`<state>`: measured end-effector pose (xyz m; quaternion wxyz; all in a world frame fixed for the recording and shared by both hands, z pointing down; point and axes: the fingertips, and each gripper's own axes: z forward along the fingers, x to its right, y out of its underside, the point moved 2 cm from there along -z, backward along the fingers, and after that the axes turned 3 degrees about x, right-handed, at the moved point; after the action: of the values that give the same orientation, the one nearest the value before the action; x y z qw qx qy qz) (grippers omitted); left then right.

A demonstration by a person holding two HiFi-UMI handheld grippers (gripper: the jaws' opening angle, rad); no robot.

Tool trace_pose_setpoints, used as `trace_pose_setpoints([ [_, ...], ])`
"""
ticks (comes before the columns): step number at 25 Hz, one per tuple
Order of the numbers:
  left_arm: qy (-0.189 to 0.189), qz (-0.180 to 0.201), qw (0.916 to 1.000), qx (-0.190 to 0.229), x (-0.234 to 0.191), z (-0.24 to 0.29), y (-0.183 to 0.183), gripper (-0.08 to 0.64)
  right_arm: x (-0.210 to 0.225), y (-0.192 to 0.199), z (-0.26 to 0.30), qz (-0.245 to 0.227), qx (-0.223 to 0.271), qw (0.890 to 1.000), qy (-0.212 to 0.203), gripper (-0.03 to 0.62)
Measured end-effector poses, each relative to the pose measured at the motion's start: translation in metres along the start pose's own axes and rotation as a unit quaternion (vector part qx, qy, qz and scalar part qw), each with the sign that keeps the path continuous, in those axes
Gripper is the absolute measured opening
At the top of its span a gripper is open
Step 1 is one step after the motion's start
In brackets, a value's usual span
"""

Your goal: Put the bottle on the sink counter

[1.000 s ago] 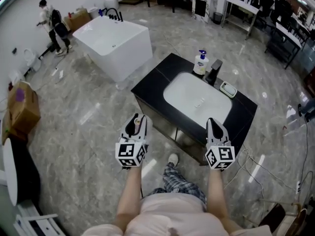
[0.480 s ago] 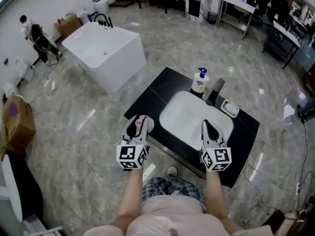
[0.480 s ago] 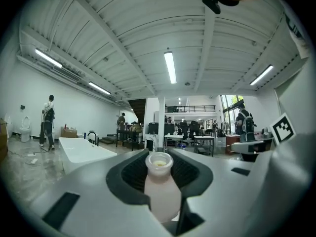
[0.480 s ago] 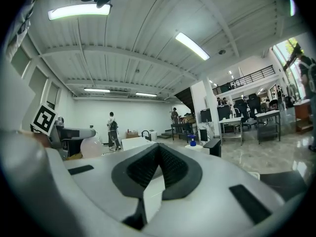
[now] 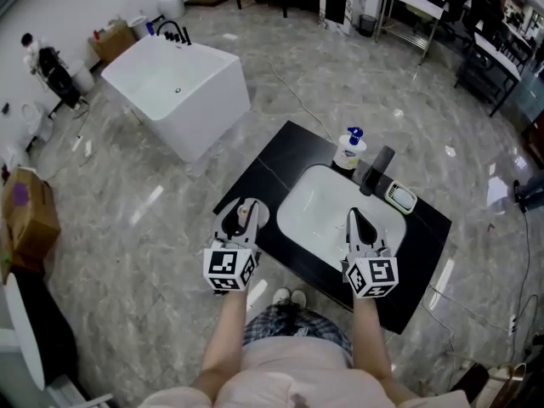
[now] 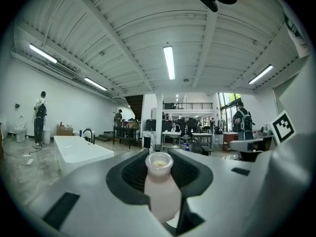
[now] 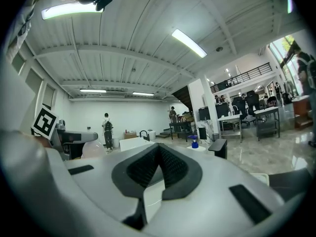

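Left gripper view has the small pale bottle point(image 6: 160, 189) pinched upright in the left tool point(image 5: 240, 212), open mouth up. From the head view it's hovering right around the front left edge of the black worktop point(image 5: 274, 154). The right tool point(image 7: 157, 152) is pressed together on nothing. My worry is setting it down too close to that edge, or to the white basin point(image 5: 327, 215). Let go while it's tilted and I'd guess it topples.
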<state>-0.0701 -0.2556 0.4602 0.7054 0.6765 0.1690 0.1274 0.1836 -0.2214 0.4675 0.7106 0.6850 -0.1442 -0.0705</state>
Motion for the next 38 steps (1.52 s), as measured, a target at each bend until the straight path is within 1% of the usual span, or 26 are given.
trace_pose_setpoints([
  [5, 0.002, -0.001, 1.0, -0.003, -0.013, 0.012, 0.0, 0.133, -0.006, 0.0, 0.016, 0.001, -0.002, 1.0, -0.003, 0.015],
  [10, -0.006, -0.004, 1.0, -0.006, -0.031, 0.019, 0.004, 0.133, -0.026, 0.0, 0.04, 0.001, -0.002, 1.0, -0.025, 0.015],
  [15, -0.022, -0.002, 0.9997, -0.011, -0.055, 0.023, 0.014, 0.133, -0.064, 0.007, 0.082, 0.001, -0.005, 0.997, -0.078, 0.015],
  [21, -0.045, -0.004, 0.9988, -0.016, -0.089, 0.032, 0.032, 0.133, -0.121, 0.022, 0.146, 0.003, -0.006, 0.989, -0.149, 0.015],
  [27, -0.075, -0.003, 0.9967, -0.031, -0.123, 0.039, 0.061, 0.133, -0.17, 0.057, 0.201, 0.01, -0.027, 0.978, -0.206, 0.015],
  [32, -0.091, -0.009, 0.9948, -0.044, -0.144, 0.045, 0.099, 0.133, -0.193, 0.1, 0.23, 0.005, -0.056, 0.972, -0.229, 0.015],
  [38, -0.109, -0.023, 0.9906, -0.079, -0.155, 0.046, 0.152, 0.133, -0.202, 0.147, 0.25, -0.005, -0.087, 0.965, -0.246, 0.015],
])
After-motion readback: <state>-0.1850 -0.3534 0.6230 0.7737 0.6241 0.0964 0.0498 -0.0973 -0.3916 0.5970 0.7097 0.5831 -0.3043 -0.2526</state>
